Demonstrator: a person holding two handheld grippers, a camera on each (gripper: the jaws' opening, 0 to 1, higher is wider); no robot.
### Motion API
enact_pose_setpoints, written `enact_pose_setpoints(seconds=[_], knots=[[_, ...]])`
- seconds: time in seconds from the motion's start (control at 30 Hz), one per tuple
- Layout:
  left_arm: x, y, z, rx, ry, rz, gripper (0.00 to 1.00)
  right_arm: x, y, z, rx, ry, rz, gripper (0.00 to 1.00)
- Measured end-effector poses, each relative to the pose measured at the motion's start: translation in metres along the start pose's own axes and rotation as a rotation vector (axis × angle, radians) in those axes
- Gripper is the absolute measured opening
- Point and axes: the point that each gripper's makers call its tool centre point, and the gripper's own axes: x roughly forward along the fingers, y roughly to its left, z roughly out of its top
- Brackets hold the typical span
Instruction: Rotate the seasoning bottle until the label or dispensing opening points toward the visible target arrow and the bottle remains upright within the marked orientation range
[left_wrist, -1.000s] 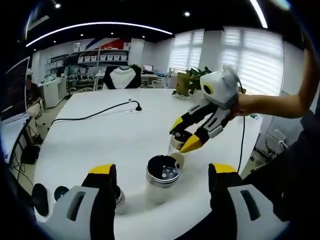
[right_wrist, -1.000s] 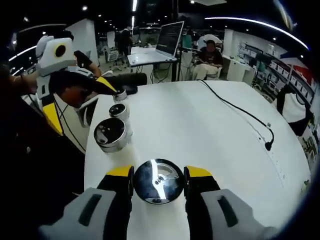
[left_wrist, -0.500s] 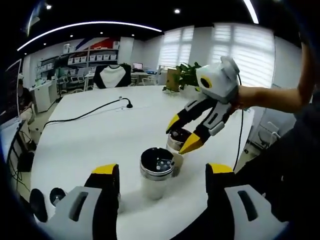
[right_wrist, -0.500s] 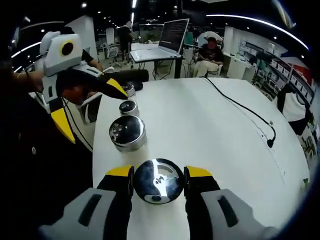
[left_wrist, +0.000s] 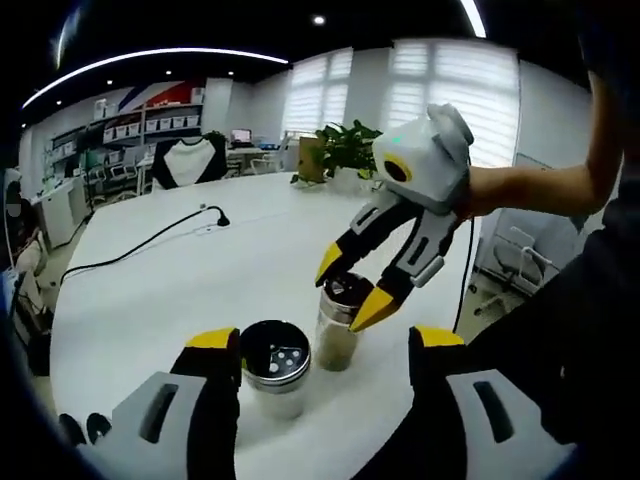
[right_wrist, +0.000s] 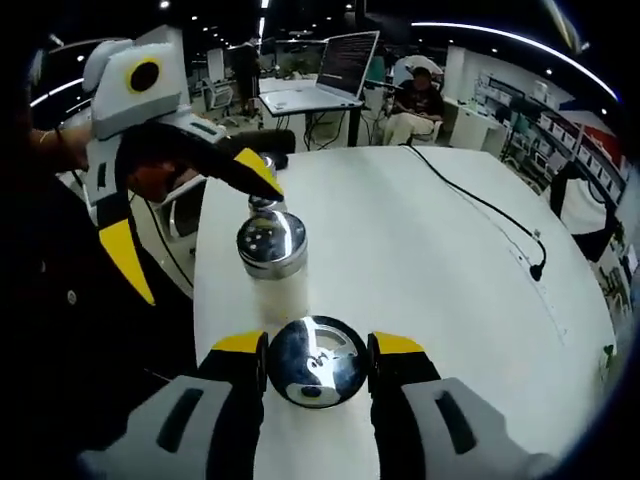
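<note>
Since a second ago the shaker with the perforated steel lid (left_wrist: 274, 362) is sitting much nearer the left gripper (left_wrist: 325, 345), now just inside its left jaw at about 7 o'clock in the left gripper view rather than centred between the jaws; in the right gripper view it is standing at 11 o'clock, closer to the camera than before. The right gripper (right_wrist: 317, 352) is keeping its jaws pressed on the shiny cap of the seasoning bottle (right_wrist: 315, 361), which is standing upright on the white table (right_wrist: 430, 260), at 6 o'clock. That bottle is showing brownish contents through its clear wall in the left gripper view, where the shaker is looking pale and whitish inside. The left gripper's jaws are spread wide, holding nothing. A small third jar (right_wrist: 263, 203) is peeking out behind the shaker.
</note>
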Motion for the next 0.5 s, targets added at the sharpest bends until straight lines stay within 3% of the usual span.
enact_pose_setpoints(seconds=[0.33, 0.43, 0.5], knots=[[0.014, -0.017, -0.007, 0.014, 0.052, -0.055, 0.71, -0.011, -0.001, -0.014, 0.007, 0.004, -0.005, 0.38], [0.018, -0.02, -0.011, 0.038, 0.077, -0.064, 0.7, -0.011, 0.001, -0.015, -0.049, 0.016, 0.022, 0.38], [0.02, -0.021, -0.01, 0.046, 0.07, -0.065, 0.7, -0.012, 0.003, -0.019, -0.111, 0.061, 0.035, 0.38]])
